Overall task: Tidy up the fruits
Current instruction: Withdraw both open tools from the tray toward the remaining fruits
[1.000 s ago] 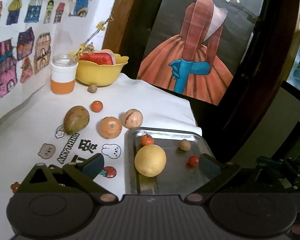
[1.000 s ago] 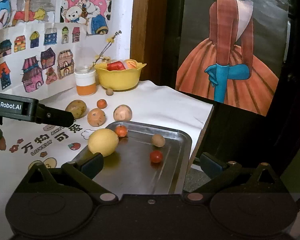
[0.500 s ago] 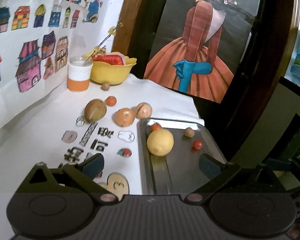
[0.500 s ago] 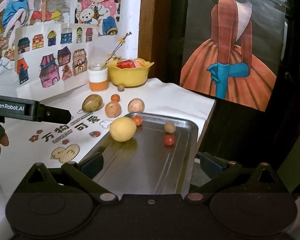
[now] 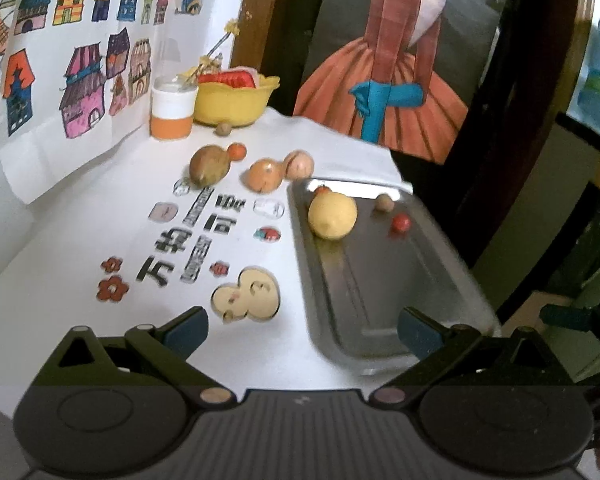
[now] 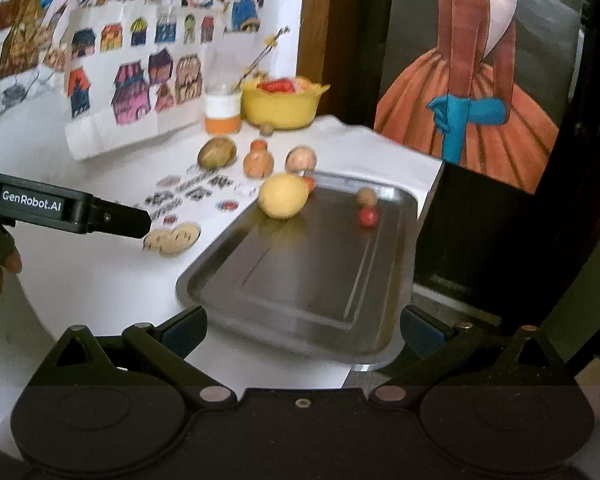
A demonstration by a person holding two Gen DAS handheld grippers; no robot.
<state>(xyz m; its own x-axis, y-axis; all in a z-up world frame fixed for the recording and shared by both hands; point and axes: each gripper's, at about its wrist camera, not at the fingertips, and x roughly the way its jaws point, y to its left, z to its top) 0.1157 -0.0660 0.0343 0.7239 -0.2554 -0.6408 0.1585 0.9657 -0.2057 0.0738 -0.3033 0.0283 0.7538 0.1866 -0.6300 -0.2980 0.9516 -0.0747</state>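
A steel tray (image 5: 384,300) (image 6: 312,276) lies at the table's right edge. At its far end sit a yellow lemon (image 5: 332,215) (image 6: 283,196), a small orange fruit (image 5: 322,191), a brown nut-like ball (image 5: 383,202) (image 6: 366,197) and a red cherry tomato (image 5: 401,223) (image 6: 368,216). Left of the tray lie a green-brown mango (image 5: 208,165) (image 6: 217,153), an orange (image 5: 265,174) (image 6: 258,163), a peach-coloured fruit (image 5: 299,165) (image 6: 301,159) and a tiny orange fruit (image 5: 238,151). My left gripper (image 5: 302,332) is open and empty, near the tray's front left. My right gripper (image 6: 302,330) is open and empty over the tray's near edge.
A yellow bowl (image 5: 233,104) (image 6: 280,106) with red fruit and an orange-white jar (image 5: 173,110) stand at the back by the wall. A small brown ball (image 5: 223,129) lies before the bowl. The left gripper's body (image 6: 64,208) and a hand reach in at the left. The table drops off right of the tray.
Both grippers have pulled back toward me, away from the fruits; more of the tray and the printed cloth shows. No fruit has moved.
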